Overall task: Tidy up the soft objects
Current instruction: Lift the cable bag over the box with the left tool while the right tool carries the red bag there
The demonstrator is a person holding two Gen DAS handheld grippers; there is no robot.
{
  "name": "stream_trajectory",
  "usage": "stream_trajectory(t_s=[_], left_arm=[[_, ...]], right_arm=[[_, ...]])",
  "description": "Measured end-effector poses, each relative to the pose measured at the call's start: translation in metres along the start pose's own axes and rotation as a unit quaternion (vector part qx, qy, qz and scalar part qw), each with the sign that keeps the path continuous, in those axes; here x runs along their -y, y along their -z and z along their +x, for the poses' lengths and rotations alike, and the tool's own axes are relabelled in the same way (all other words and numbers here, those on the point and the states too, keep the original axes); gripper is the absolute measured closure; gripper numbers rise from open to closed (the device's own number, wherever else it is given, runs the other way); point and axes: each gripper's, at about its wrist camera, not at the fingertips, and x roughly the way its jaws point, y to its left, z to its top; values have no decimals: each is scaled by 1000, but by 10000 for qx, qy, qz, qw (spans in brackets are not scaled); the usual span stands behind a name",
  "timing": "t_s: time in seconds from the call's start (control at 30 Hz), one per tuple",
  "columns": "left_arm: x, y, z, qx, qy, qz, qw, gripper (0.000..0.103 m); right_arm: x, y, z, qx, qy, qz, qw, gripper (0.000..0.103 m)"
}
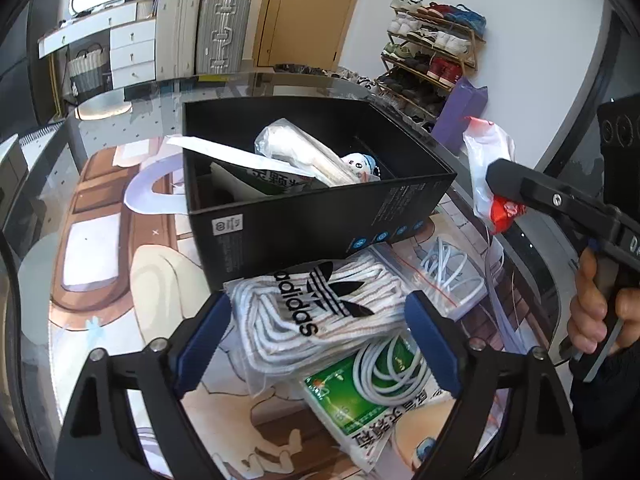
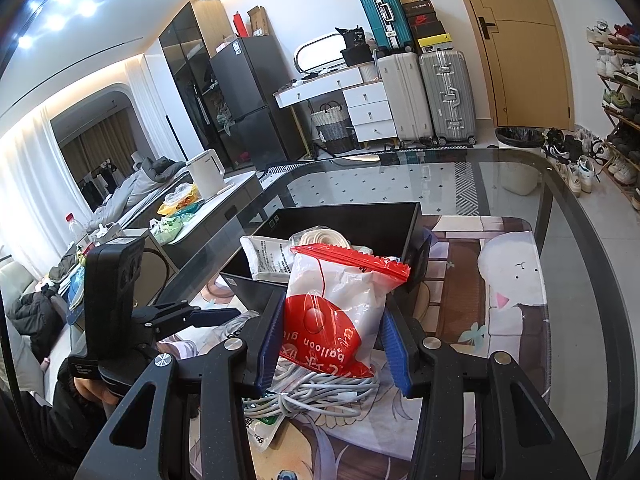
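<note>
My right gripper [image 2: 332, 340] is clamped on a red-and-white balloon bag [image 2: 332, 312], held up off the table just beside the near wall of the black box [image 2: 360, 224]. My left gripper [image 1: 316, 340] is spread wide, its blue pads either side of the adidas laces bag [image 1: 316, 304] but not pressing it; that bag leans on the box's near wall. By my reckoning we're partway through: the box already holds a white wrapped roll [image 1: 296, 148] and a printed packet [image 1: 276, 182]. Still out on the glass table [image 2: 520, 184], near its front edge, are the laces, a zip bag of cable [image 1: 444, 276], a loose white cable coil [image 2: 312, 392] and a green packet [image 1: 352, 408].
</note>
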Motion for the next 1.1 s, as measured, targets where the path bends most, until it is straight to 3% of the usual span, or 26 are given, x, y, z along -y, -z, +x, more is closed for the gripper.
stream_trajectory(t_s=[0.17,0.37,0.5,0.9,1.1], left_arm=[[4,-5,8,-152,-138,-158,9997,8],[17,-5,15,-139,-607,73,9980,4],[25,2,26,-366,-831,296,9954,14],[27,9,11,-104,-782,575,9952,42],[22,10,-2,-17,-708,555,9959,48]], right_arm=[[-1,1,2,-25,-4,-16,10000,57],[-1,2,2,-37,5,-12,10000,57],[0,2,1,-33,9,-5,10000,57],[4,0,-1,-14,27,4,10000,57],[5,-1,-2,-4,32,8,10000,57]])
